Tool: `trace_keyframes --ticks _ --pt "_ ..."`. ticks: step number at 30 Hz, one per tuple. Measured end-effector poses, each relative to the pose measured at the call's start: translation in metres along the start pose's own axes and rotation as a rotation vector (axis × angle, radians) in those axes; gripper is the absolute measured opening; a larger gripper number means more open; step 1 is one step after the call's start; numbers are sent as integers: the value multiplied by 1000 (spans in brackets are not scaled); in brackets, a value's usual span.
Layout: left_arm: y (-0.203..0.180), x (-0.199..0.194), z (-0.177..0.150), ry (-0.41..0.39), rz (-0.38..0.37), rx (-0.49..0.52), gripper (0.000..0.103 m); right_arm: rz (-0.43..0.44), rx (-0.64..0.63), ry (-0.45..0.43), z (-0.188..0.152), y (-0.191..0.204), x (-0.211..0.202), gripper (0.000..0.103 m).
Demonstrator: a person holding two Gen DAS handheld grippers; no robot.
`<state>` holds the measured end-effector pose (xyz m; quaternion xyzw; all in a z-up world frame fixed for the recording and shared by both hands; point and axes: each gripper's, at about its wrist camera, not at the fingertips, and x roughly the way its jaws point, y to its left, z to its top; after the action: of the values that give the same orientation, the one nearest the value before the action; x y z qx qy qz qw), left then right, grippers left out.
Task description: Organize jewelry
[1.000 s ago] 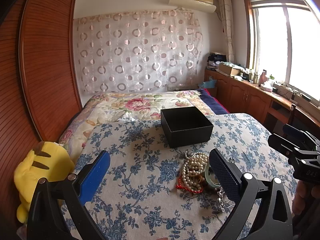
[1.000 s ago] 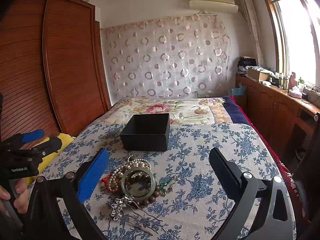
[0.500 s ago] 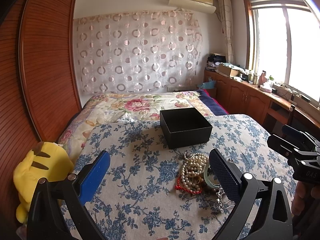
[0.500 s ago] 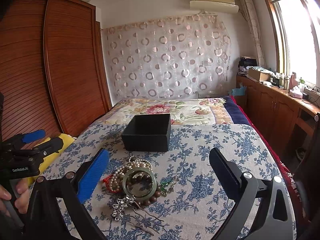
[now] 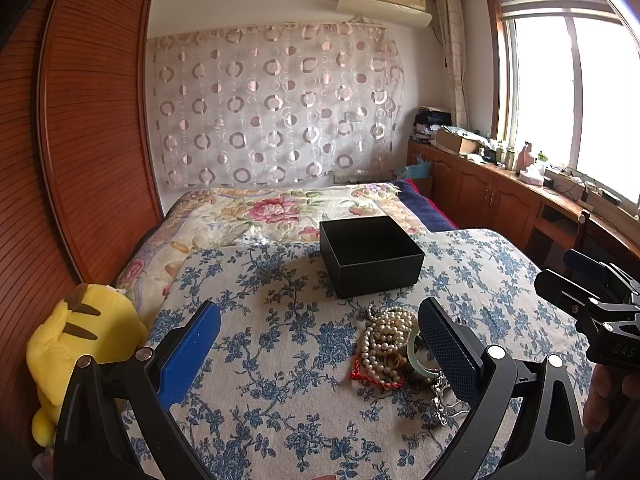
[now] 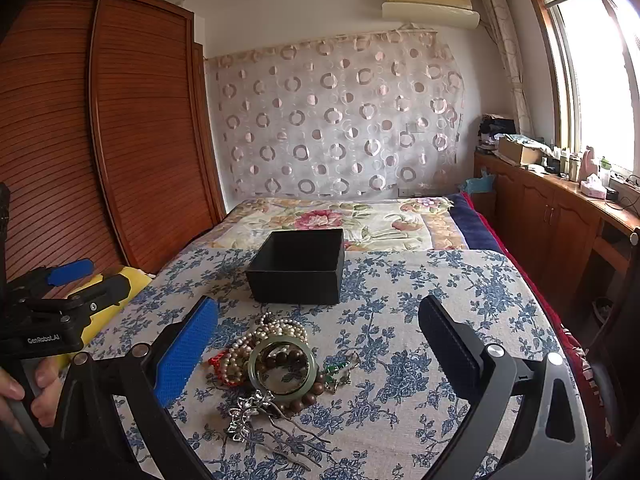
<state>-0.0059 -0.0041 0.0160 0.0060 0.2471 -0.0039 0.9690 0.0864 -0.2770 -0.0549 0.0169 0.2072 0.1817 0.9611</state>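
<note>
Two handheld grippers hover over a bed spread with a blue-flowered cream cloth (image 6: 420,288), both with their fingers spread wide and gripping nothing. The left gripper (image 5: 320,354) faces mostly bare cloth, its right finger pad (image 5: 446,346) overlapping the edge of the jewelry heap. The right gripper (image 6: 318,346) has the heap between its fingers, nearer the blue left pad (image 6: 186,350).

The heap holds a coiled pearl strand (image 6: 256,340), a pale green jade bangle (image 6: 282,366) lying flat over a dark wooden bead bracelet (image 6: 304,394), a red cord (image 5: 366,378) at the left fringe, and a silver ornamental hairpin (image 6: 256,420) with prongs trailing toward the near edge.

Just beyond the heap, apart from it, stands an open square black box (image 6: 298,272), upright and showing nothing inside.

Open cloth lies to the right of the heap up to the bed's right edge. At the left edge, a yellow plush toy (image 5: 76,350) rests against a slatted wooden wardrobe (image 5: 80,140).
</note>
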Motion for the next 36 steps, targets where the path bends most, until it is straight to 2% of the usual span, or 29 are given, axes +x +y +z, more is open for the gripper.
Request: trace_keyframes --ticks 25,36 --pt "0 0 -1 -7 -2 2 96 1 -1 -3 1 3 0 100" --pt "-4 -3 1 17 -2 -1 96 10 -6 6 3 13 -2 100"
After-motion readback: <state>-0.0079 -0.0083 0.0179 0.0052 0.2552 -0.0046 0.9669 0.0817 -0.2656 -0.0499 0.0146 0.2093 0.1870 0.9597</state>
